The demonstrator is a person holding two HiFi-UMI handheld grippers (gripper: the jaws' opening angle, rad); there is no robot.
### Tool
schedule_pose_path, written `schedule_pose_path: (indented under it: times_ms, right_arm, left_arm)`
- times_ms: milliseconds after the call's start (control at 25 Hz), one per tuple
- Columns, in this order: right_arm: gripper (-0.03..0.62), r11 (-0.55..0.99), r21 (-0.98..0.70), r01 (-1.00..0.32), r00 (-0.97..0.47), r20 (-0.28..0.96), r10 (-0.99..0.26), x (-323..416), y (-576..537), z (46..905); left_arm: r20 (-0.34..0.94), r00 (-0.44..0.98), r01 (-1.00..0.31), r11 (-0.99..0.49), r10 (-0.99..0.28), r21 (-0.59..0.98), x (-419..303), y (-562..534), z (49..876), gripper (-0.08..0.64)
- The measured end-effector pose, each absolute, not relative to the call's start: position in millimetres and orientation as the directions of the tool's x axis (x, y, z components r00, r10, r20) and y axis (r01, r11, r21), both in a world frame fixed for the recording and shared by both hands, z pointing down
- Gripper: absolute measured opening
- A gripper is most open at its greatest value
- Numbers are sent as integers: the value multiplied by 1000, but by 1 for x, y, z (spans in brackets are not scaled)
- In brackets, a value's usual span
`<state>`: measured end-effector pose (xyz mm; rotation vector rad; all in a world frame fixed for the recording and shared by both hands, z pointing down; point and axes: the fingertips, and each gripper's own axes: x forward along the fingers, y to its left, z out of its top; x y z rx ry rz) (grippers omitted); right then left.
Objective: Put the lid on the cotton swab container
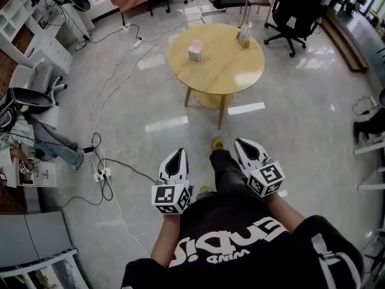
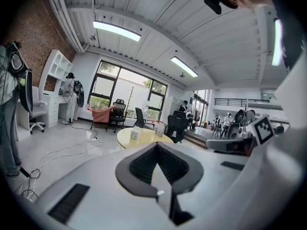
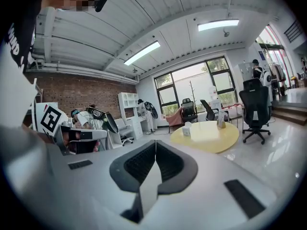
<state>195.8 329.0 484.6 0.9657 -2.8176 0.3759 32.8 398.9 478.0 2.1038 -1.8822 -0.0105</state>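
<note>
Head view is showing the left gripper point(image 1: 175, 159) near, its jaws pressing together on nothing. Far off, a white box point(image 1: 195, 50) and the taller container point(image 1: 244, 35) are standing apart on the round table point(image 1: 222, 77). The right gripper point(image 1: 246, 149) is likewise closed and empty.

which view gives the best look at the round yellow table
The head view: it looks down on the whole round table, showing its full top, its legs and the small white box on it. The right gripper view shows the table side-on and flattened. The left gripper view shows it small, with its lower edge hidden.
</note>
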Motion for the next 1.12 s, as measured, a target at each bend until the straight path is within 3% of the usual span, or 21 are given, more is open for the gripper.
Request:
schedule_pose_path:
  times_ms: [1120]
  right_arm:
    - [3, 768, -228, -599, -799, 238, -553, 92, 143, 497]
  left_arm:
    - [209, 124, -977, -82, -970, 198, -61, 217, 477, 11]
